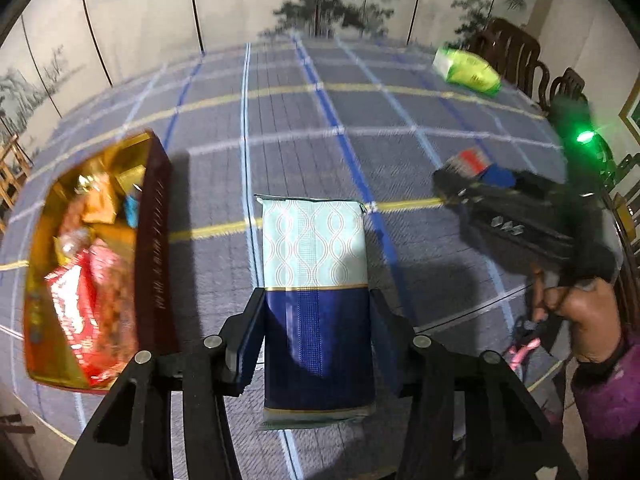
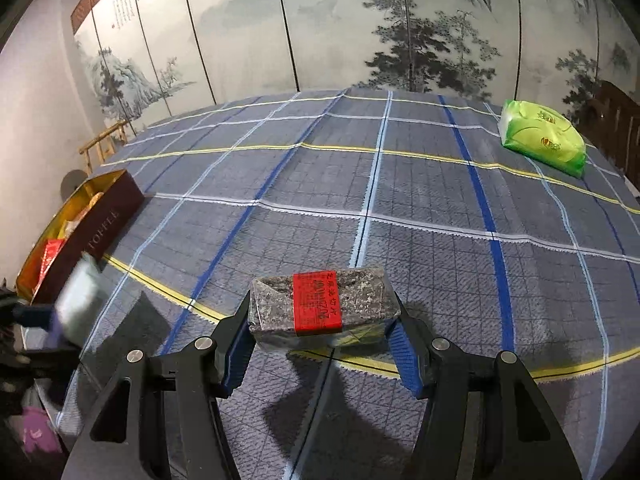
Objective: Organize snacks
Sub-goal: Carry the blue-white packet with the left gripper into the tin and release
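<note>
My left gripper [image 1: 318,316] is clamped on a blue-and-pale-teal packet [image 1: 316,280], fingers pressed against both long sides at the dark blue half. The pkt points away from me, above the plaid cloth on the table [image 1: 304,128]; its shadow falls on the cloth behind it. Just left of it sits the maroon gift box [image 1: 158,248] w/ gold lining, open top, holding a jumble of red and orange wrapped snacks [image 1: 86,292]. Box and pkt are near each other but apart.

My right gripper [image 2: 324,320] is closed on a speckled grey block w/ a red label [image 2: 320,304], in clear wrap, held crosswise btwn the blue finger pads [image 2: 402,344]. It's lifted off the table; shadow lies on the cloth under and behind it. In the left wrist view the same gripper shows to the right w/ my hand [image 1: 584,312] on the grip, a bit blurred, red label visible at the tip.

Far right corner of the table: a green tissue pack [image 2: 544,138], lying flat, well apart from everything else. The maroon box is at the table's left edge in the right wrist view, lettering on its side; the left gripper's pkt appears beside it as a pale blur. A painted folding screen [image 2: 360,32] w/ pines and hills stands behind the table; dark wooden chairs [image 1: 516,56] at the far right.
</note>
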A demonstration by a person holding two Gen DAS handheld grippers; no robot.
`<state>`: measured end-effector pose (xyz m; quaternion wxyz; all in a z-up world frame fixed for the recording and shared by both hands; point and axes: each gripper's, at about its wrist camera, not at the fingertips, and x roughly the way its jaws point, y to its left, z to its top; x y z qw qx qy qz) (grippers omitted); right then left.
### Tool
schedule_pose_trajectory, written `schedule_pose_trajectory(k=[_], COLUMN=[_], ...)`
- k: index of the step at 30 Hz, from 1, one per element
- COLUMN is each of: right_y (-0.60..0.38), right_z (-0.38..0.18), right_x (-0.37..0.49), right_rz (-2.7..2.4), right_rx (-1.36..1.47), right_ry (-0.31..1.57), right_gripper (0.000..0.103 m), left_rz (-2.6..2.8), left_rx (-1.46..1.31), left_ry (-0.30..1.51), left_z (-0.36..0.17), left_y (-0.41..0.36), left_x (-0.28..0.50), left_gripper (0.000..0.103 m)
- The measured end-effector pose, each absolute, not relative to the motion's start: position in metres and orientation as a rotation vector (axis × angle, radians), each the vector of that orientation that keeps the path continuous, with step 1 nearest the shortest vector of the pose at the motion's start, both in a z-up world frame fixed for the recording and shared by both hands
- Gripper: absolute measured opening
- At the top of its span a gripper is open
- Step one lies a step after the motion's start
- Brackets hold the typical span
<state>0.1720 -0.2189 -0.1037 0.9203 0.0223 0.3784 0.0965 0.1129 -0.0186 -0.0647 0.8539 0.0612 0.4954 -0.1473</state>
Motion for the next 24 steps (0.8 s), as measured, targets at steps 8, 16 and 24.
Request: schedule_pose_trajectory(k=[8, 16, 24], right_y=[-0.22, -0.217, -0.213], right_z=[-0.108, -0.11, -0.111], right_x=[0.175, 0.178, 0.18], right_rz=[0.152, 0.122, 0.098], right_rx=[0.03, -0.002, -0.031], right_ry=[0.802, 0.824, 0.835], right_gripper=[0.061, 0.061, 0.061], left_rz=[-0.298, -0.25, -0.166], left_rx=[0.126, 0.083, 0.051], left_ry=[0.961, 0.921, 0.909], left_z=[-0.037, -0.022, -0.02], left_y=[-0.004, 0.033, 0.081], left_x=[0.096, 0.094, 0.104], left_gripper=[0.045, 0.045, 0.045])
